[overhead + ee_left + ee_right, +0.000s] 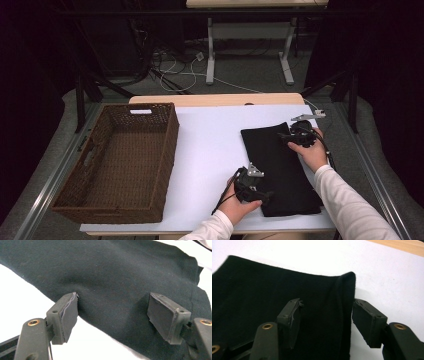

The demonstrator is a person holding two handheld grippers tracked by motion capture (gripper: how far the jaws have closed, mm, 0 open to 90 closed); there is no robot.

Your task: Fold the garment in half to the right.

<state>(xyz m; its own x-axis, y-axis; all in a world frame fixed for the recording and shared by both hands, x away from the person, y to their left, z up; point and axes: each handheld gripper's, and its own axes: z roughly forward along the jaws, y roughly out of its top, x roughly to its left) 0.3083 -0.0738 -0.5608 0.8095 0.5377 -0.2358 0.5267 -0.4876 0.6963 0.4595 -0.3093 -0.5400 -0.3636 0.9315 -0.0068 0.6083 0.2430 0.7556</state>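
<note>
viewing from above, i see the white table (210, 145) with a wicker basket (120, 160) at left and a folded black cloth (280, 165) at right. my left gripper (262, 196) straddles its near left edge, jaws spread. my right gripper (285, 137) brackets its far right corner, jaws apart; contact is hard to judge against black fabric.

I work in what looks like a lab or recording studio: my white-topped bench (210, 145) sits inside a metal rail frame (47, 187), dark curtains (30, 75) hang around it, loose cables (172, 67) lie on the grey floor (250, 75), and another desk (250, 30) stands behind.
</note>
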